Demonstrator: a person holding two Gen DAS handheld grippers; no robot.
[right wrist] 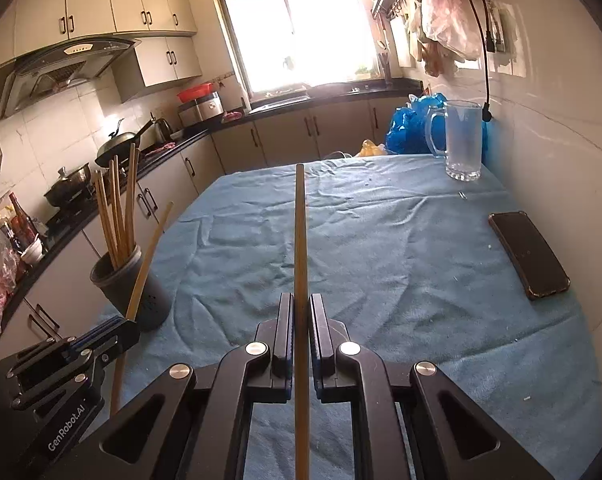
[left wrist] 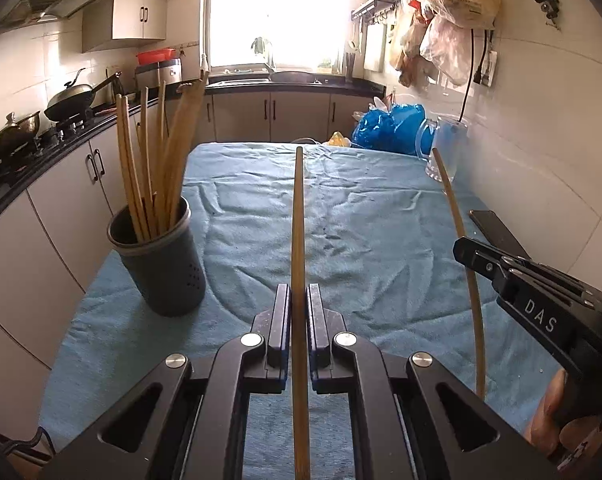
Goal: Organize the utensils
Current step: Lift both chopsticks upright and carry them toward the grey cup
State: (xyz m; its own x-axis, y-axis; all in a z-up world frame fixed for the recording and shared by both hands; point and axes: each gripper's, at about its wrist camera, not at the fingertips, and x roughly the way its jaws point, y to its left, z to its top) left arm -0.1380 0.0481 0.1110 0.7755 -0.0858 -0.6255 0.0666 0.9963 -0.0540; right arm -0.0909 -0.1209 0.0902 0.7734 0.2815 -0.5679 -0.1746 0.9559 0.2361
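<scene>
My left gripper [left wrist: 299, 292] is shut on a wooden chopstick [left wrist: 298, 220] that points forward above the table. My right gripper [right wrist: 300, 300] is shut on a second wooden chopstick [right wrist: 299, 232], also raised. Each gripper shows in the other's view: the right one [left wrist: 467, 250] with its chopstick [left wrist: 461, 224] at the right, the left one [right wrist: 121, 328] with its chopstick [right wrist: 149, 256] at the lower left. A dark grey holder [left wrist: 161, 264] with several chopsticks stands on the table's left side, left of both grippers; it also shows in the right wrist view [right wrist: 141, 292].
A blue cloth [right wrist: 381, 260] covers the table. A black phone [right wrist: 529, 254] lies at its right edge. A glass mug [right wrist: 463, 140] and a blue plastic bag [left wrist: 389, 128] sit at the far right corner. A counter with a stove and pans runs along the left.
</scene>
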